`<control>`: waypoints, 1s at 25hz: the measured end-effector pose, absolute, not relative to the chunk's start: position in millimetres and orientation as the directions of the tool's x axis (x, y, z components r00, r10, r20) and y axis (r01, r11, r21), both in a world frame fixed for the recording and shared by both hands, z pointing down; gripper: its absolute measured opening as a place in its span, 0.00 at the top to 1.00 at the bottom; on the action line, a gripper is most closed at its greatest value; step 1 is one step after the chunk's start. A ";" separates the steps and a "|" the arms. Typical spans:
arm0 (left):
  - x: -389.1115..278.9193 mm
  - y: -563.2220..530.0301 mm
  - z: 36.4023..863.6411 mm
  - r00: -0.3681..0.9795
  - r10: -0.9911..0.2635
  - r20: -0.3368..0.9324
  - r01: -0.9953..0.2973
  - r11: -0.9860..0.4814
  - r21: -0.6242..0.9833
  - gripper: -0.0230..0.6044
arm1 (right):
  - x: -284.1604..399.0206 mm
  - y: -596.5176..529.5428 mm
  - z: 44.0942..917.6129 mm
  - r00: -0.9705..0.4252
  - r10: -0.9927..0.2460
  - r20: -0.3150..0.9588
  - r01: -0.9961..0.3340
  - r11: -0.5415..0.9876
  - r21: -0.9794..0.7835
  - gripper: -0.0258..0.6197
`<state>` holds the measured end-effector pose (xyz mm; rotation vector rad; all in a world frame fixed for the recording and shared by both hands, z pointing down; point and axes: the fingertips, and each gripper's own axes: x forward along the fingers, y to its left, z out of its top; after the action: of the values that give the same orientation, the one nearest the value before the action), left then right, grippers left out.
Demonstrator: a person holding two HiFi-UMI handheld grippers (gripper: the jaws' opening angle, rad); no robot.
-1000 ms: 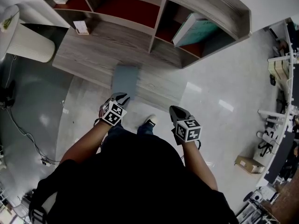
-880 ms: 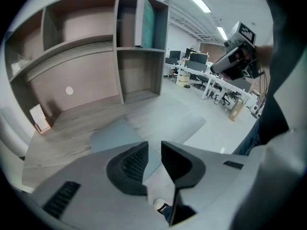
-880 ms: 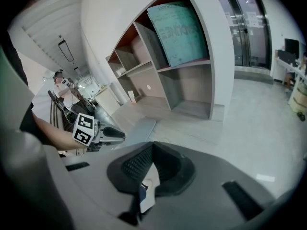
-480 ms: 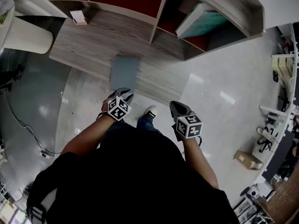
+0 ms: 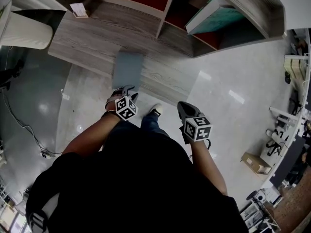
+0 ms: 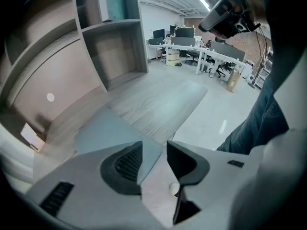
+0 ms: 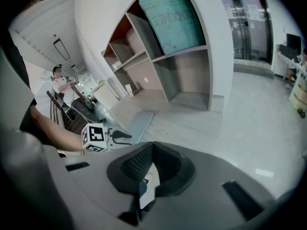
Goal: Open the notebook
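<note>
A closed grey-blue notebook (image 5: 128,68) lies flat on the low wooden platform (image 5: 82,38) of a shelf unit. My left gripper (image 5: 127,92) is at the notebook's near edge. In the left gripper view its jaws (image 6: 154,155) have just been opening and stand apart over the near corner of the notebook (image 6: 105,131), pads not pressing on it. My right gripper (image 5: 186,111) hangs to the right above the floor, away from the notebook. Its pads (image 7: 149,164) meet with nothing between them. The right gripper view also shows the notebook (image 7: 136,123) and the left gripper (image 7: 117,135).
A teal board (image 5: 214,16) leans in a shelf compartment at the back right. A white round bin (image 5: 22,33) stands at the left, a small card (image 5: 78,9) on the platform. A cardboard box (image 5: 253,161) and desks are at the right. My shoe (image 5: 155,111) is near the platform's edge.
The left gripper has come down and forward to the notebook's near edge and its jaws have opened. The right gripper has stayed where it was.
</note>
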<state>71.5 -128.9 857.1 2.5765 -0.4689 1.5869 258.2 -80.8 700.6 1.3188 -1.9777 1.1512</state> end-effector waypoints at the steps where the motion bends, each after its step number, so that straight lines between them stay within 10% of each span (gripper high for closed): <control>1: 71.5 -128.7 859.8 0.411 -0.218 0.885 -0.298 -0.950 -0.095 0.70 | 258.4 -80.8 701.4 -0.410 -0.490 0.769 -0.911 0.175 -0.374 0.96; 25: 75.6 -134.7 885.1 0.342 -0.274 0.899 -0.216 -0.954 -0.208 0.68 | 254.2 -81.5 711.3 -0.429 -0.461 0.777 -0.902 0.171 -0.397 0.96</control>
<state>75.6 -134.7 885.1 2.6157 -0.4774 1.7694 254.2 -81.5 711.3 1.2824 -1.9669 1.1926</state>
